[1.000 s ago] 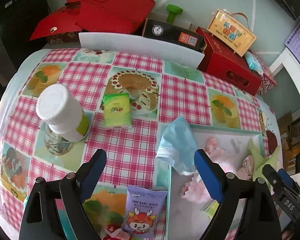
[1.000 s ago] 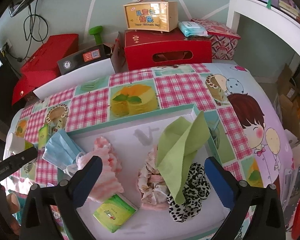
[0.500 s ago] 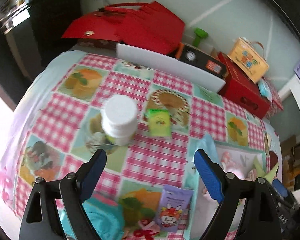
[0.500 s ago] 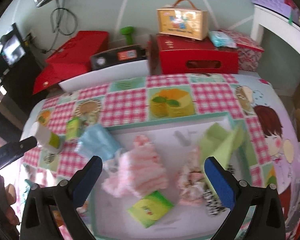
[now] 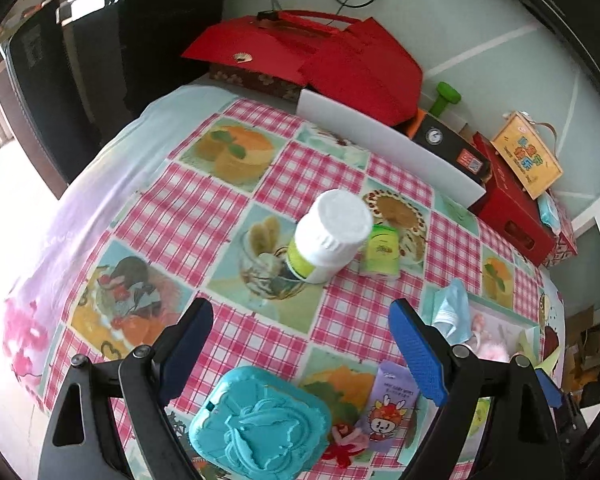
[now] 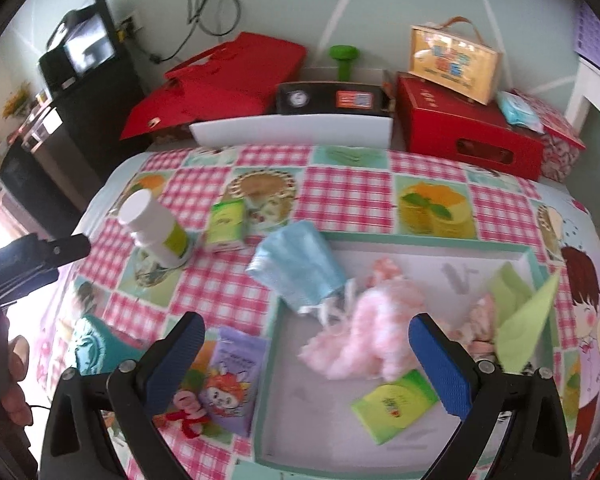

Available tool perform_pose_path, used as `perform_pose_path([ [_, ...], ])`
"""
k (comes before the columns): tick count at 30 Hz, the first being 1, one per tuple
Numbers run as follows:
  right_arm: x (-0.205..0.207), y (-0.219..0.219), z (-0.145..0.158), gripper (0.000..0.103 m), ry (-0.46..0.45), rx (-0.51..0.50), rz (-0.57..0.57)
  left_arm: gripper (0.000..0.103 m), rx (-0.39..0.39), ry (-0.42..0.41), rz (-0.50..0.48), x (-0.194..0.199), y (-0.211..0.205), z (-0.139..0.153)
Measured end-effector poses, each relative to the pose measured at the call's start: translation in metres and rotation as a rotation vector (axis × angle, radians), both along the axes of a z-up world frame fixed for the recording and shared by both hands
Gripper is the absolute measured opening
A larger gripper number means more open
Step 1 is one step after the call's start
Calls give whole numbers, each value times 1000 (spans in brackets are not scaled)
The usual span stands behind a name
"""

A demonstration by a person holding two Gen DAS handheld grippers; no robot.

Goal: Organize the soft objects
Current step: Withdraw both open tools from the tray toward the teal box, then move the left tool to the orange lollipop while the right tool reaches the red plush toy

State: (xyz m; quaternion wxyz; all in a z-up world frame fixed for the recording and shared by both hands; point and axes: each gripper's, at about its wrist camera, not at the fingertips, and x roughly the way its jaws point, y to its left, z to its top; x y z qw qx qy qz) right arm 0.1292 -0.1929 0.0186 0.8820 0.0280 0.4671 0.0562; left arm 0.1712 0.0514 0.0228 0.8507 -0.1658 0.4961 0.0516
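Soft items were already pooled in the tray (image 6: 428,240): pink fluffy piece (image 6: 364,332), green cloth (image 6: 520,320), green tissue pack (image 6: 396,404). The blue mask (image 6: 300,268) hung over the tray's left rim, half in. Probably a sorting layout: soft goes in, the hard white bottle (image 5: 328,236) stays out. Still outside: wipes pack (image 6: 232,376), second tissue pack (image 6: 226,226). Right gripper (image 6: 306,360) was spread wide, empty, above the tray's near-left corner, wipes pack just beside its left finger. Left gripper (image 5: 300,352) was also wide apart, empty, bottle ahead, teal case (image 5: 260,420) below.
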Motion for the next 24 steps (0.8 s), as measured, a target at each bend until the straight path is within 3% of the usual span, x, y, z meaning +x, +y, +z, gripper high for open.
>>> perform_pose_path([
  [8, 10, 18, -18, 103, 23, 70, 64, 90, -25, 32, 18, 7, 9, -12],
  [15, 14, 35, -31, 103, 51, 30, 112, 89, -27, 64, 16, 11, 12, -21],
  [24, 8, 53, -43, 91, 99, 30, 181, 89, -48, 67, -3, 3, 12, -17],
])
